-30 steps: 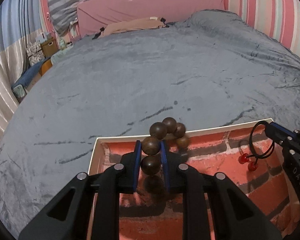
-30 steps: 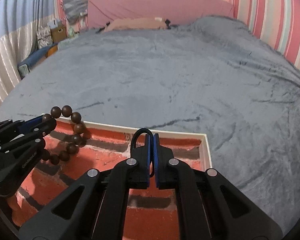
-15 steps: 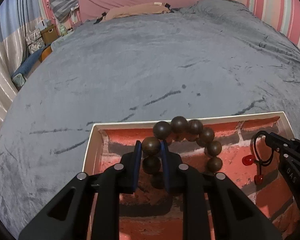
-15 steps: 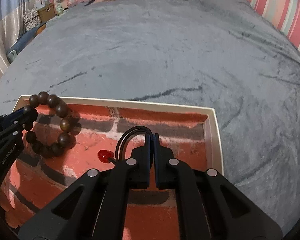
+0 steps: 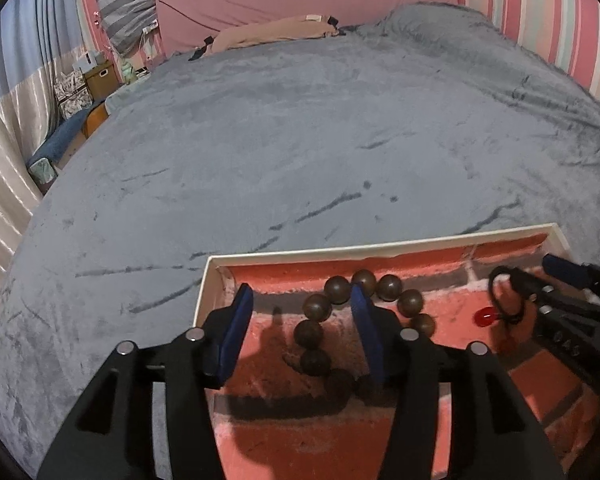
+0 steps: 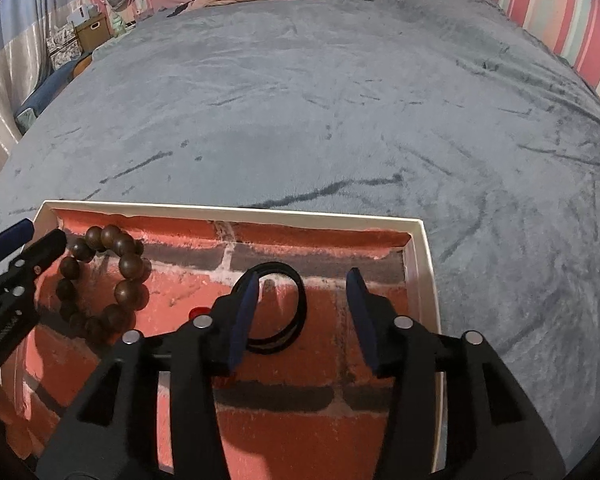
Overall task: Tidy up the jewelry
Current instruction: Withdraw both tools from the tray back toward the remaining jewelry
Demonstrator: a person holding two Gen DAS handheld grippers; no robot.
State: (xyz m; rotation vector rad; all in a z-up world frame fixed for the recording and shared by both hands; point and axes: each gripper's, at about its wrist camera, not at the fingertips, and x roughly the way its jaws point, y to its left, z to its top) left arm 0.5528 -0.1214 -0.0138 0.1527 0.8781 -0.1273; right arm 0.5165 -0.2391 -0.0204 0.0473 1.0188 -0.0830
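- Left wrist view: your left gripper [image 5: 302, 322] is spreading; the wooden bead bracelet [image 5: 364, 316], pinched a second ago, now lies loose in the tray [image 5: 380, 249].
- Your right gripper [image 6: 303, 312] is opening too, and the black hair tie [image 6: 284, 312] has dropped beside it; both pieces look delivered.

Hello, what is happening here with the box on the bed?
A person is putting jewelry into a shallow box with a brick-pattern floor, on a grey blanket. The left hand-held gripper is opening over a wooden bead bracelet, which lies in the box. The right hand-held gripper is opening over a black hair tie with red beads, which also lies in the box.
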